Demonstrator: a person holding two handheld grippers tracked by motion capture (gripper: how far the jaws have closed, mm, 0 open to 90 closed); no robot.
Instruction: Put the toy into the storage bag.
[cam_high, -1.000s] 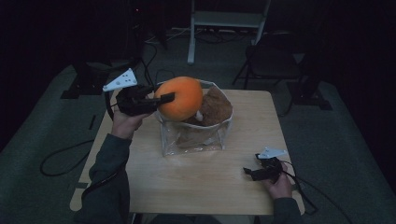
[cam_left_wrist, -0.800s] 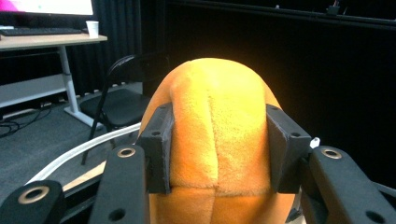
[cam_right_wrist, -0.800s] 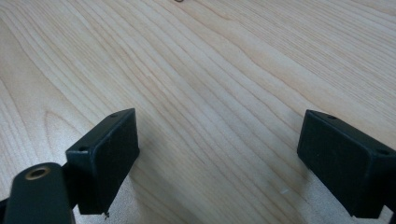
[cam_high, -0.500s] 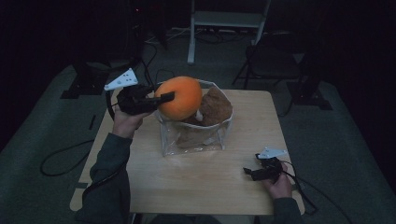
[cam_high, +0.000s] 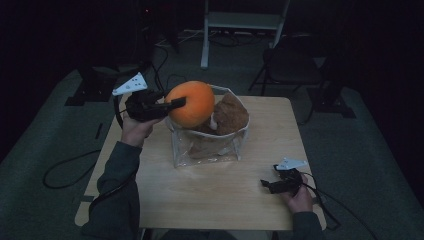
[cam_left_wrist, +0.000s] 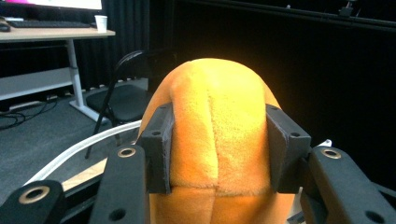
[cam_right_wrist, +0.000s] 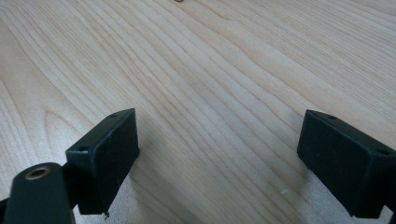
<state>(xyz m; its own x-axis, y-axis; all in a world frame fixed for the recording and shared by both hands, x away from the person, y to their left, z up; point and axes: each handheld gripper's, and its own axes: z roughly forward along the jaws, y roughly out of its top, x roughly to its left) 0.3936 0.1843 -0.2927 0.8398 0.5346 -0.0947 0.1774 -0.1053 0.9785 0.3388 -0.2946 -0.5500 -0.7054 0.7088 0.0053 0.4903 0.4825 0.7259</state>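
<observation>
My left gripper (cam_high: 176, 105) is shut on a round orange plush toy (cam_high: 192, 102), held in the air over the left rim of a clear plastic bin (cam_high: 181, 150). In the left gripper view both pads (cam_left_wrist: 159, 149) press into the sides of the orange plush (cam_left_wrist: 215, 121). A brown plush toy (cam_high: 231, 115) sticks out of the bin's top. My right gripper (cam_high: 267, 186) lies low on the wooden table (cam_high: 215, 205) near its front right corner, open, with only bare wood between the jaws (cam_right_wrist: 219, 158).
The bin stands at the middle of the table, towards its back. Behind the table are a dark folding chair (cam_high: 295, 65) and a white desk frame (cam_high: 240, 20). A cable (cam_high: 65, 170) loops on the grey floor at the left.
</observation>
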